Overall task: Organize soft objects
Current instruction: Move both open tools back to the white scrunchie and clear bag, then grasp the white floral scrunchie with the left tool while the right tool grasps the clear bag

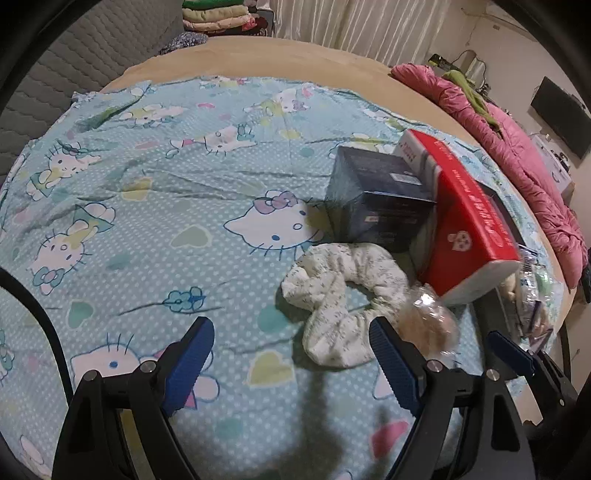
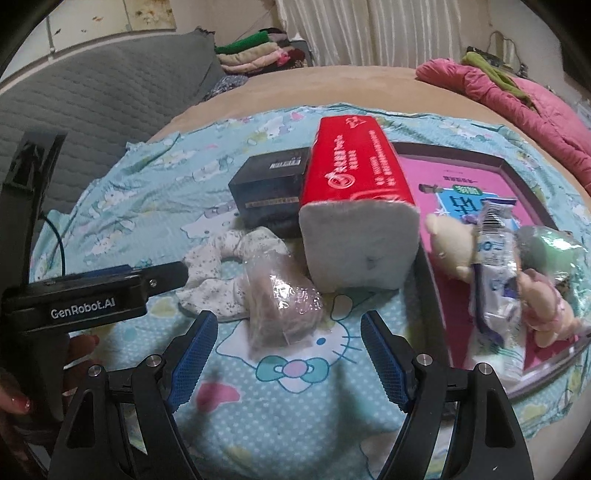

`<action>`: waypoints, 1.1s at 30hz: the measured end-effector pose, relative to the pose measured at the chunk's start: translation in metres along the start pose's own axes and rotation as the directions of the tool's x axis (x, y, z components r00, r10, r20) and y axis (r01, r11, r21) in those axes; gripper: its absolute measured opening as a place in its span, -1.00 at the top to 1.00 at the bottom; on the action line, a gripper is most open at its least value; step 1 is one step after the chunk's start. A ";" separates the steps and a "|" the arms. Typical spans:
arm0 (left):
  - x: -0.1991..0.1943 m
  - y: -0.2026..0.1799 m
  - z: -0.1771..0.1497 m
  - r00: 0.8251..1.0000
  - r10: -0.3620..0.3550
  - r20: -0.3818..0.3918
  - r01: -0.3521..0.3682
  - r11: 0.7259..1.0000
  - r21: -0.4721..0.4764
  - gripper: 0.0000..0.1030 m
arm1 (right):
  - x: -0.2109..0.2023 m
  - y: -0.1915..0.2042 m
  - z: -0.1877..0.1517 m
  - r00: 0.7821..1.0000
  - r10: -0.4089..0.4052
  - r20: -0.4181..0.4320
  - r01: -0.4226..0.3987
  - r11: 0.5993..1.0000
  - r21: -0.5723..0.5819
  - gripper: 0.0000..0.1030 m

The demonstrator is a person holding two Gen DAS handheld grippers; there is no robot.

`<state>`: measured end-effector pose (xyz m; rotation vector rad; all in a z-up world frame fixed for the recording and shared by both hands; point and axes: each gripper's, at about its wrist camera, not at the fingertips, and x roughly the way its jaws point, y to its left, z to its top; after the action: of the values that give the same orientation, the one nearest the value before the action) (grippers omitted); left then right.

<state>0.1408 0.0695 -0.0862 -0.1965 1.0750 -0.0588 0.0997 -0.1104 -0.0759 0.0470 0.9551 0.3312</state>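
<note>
Both the left gripper (image 1: 291,354) and right gripper (image 2: 288,350) hang open and empty over the bed; at the left one's one o'clock lies a floral scrunchie (image 1: 343,291); likely light, limp, best pinched across its bunched band.

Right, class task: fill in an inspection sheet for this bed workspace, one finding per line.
Surface: cartoon-cat sheet, wrinkled.
Job's things: floral scrunchie; wrapped soft item; plush toys in pink tray.
Clutter: red tissue pack, dark box.
Grippers: left tongs and right tongs open, empty.
Cables: black cable beside the left gripper.
Surroundings: pink quilt, folded clothes, curtain.
</note>
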 end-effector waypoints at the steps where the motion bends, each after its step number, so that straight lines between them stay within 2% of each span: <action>1: 0.005 0.002 0.002 1.000 -0.006 -0.010 0.006 1.000 -0.007 -0.66 | 0.004 0.000 0.000 1.000 -0.001 -0.004 0.001 1.000 -0.001 -0.57; 11: 0.022 0.003 0.010 0.999 -0.043 -0.021 0.043 0.999 -0.003 -0.66 | 0.033 -0.010 0.002 0.999 -0.028 -0.033 0.028 0.999 0.026 -0.57; 19: 0.037 -0.005 0.015 0.999 -0.032 -0.036 0.034 0.999 0.033 -0.66 | 0.044 -0.008 0.005 0.999 -0.022 -0.036 0.023 1.000 0.014 -0.58; 22: 0.041 -0.007 0.016 0.999 -0.029 -0.037 0.031 0.999 0.043 -0.66 | 0.047 -0.007 0.005 0.999 -0.012 -0.037 0.012 1.000 0.010 -0.41; 24: 0.043 -0.007 0.016 0.999 -0.031 -0.035 0.032 0.998 0.046 -0.65 | 0.048 -0.007 0.005 0.999 0.014 -0.034 -0.013 1.000 0.006 -0.21; 26: 0.044 -0.008 0.017 0.999 -0.032 -0.027 0.033 0.998 0.048 -0.65 | 0.047 -0.004 0.005 0.999 0.016 -0.034 -0.016 1.000 -0.007 -0.12; 27: 0.045 -0.009 0.017 0.999 -0.022 -0.025 0.024 0.998 0.050 -0.62 | 0.045 -0.002 0.005 0.999 0.014 -0.029 -0.015 1.000 -0.015 -0.11; 30: 0.045 -0.012 0.018 1.000 0.004 -0.014 -0.004 0.999 0.048 -0.36 | 0.039 -0.004 0.006 1.000 0.028 -0.015 -0.028 1.000 -0.015 -0.09; 33: 0.045 -0.015 0.018 1.000 -0.013 -0.012 0.014 0.998 0.055 -0.09 | 0.033 -0.004 0.005 0.999 0.032 -0.006 -0.032 0.999 -0.019 -0.07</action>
<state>0.1785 0.0512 -0.1140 -0.1541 1.0830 -0.1014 0.1221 -0.1038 -0.0996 0.0442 0.9571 0.3703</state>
